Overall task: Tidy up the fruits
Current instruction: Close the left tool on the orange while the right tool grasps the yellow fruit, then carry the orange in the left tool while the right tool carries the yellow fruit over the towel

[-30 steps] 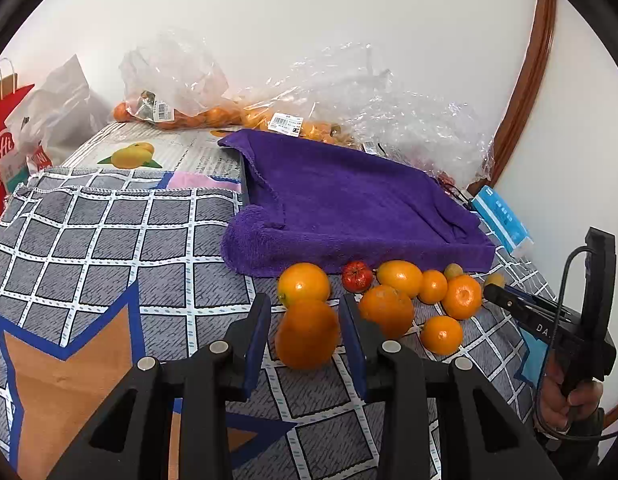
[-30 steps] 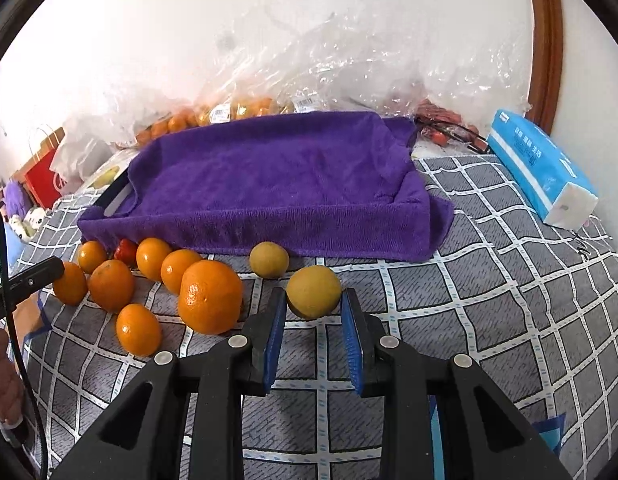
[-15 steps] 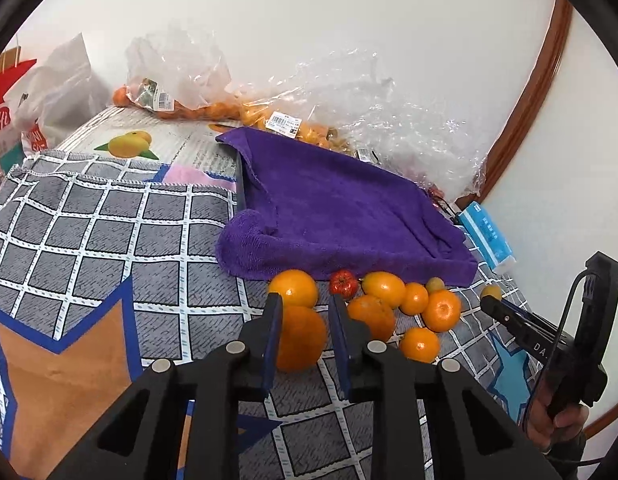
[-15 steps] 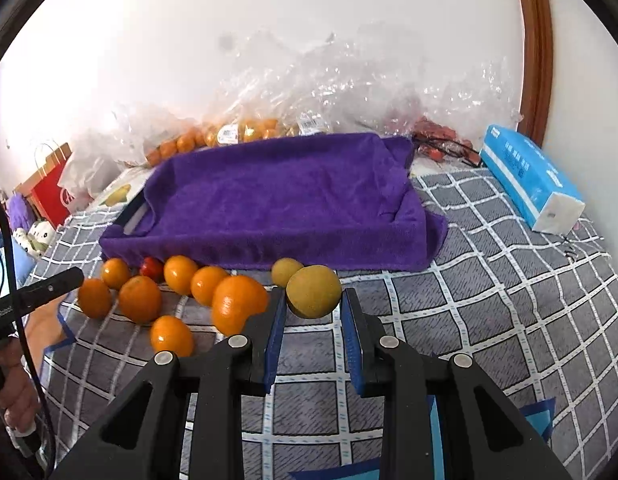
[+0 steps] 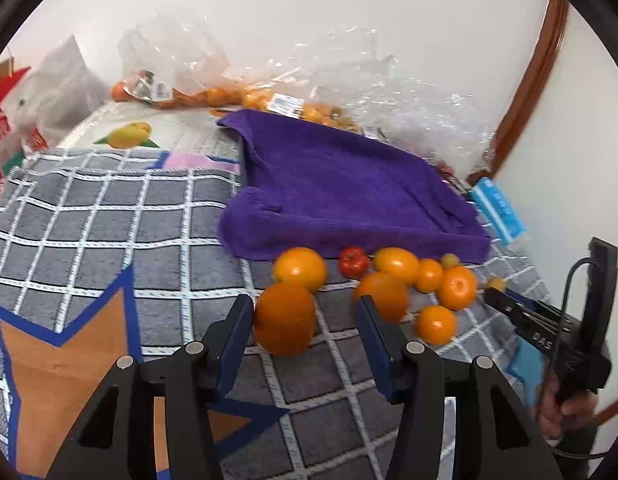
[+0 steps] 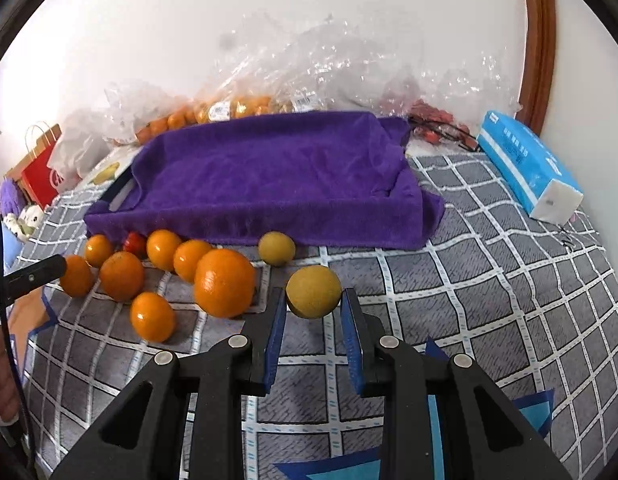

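Left gripper (image 5: 305,320) just spread off dull orange (image 5: 284,318), right gripper (image 6: 313,312) pinching yellow-green fruit (image 6: 313,291)

Oranges (image 5: 284,318), one red tomato (image 5: 353,261) (small) cluster before purple towel (image 5: 349,196); yellowish fruit (image 6: 313,291) clamped.

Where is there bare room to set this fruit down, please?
The purple towel is bare from edge to edge. The checked cloth is free between the towel and the tissue pack. Along the towel's front edge, the oranges crowd together.
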A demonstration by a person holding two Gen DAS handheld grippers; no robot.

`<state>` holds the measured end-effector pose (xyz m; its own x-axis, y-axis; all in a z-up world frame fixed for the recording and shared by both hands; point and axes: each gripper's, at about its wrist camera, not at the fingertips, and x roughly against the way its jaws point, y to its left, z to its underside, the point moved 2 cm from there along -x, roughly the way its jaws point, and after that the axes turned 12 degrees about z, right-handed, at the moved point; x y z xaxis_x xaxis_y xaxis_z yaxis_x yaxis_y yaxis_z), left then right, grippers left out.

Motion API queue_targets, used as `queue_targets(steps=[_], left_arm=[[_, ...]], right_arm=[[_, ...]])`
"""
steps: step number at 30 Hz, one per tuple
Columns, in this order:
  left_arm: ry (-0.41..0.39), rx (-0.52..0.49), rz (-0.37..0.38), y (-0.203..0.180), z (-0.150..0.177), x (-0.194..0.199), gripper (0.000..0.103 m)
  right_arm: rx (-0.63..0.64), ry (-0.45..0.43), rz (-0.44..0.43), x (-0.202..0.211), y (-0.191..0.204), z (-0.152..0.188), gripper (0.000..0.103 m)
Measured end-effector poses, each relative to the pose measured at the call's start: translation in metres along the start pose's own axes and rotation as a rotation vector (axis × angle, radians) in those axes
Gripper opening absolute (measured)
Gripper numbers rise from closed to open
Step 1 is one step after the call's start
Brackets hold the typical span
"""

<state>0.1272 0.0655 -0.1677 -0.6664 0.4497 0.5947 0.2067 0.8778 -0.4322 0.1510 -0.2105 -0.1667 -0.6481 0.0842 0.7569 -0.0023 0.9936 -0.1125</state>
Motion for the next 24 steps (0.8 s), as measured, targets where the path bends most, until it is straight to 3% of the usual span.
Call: queue_targets(steps=[4, 7, 17, 24], left_arm=[[0.012, -0.002, -0.043, 0.002, -0.001, -0.006, 0.049], [0.041, 0.035, -0.024, 0.007, 0.001, -0.014, 0.031], [0.012, 0.056, 0.012, 0.0, -0.006, 0.004, 0.03], [-0.049, 0.042, 0.007, -0.015, -0.042, 0.015, 0.03]], right_arm=[[0.007, 0.025, 0.005, -0.008, -0.001, 0.002, 0.028], [0.017, 0.033, 0.005, -0.015, 0.0, 0.003, 0.028], [0.0, 0.015, -0.029, -0.013, -0.003, -0.003, 0.028], [-0.005, -0.054, -0.048, 0.011, -0.006, -0.026, 0.028]])
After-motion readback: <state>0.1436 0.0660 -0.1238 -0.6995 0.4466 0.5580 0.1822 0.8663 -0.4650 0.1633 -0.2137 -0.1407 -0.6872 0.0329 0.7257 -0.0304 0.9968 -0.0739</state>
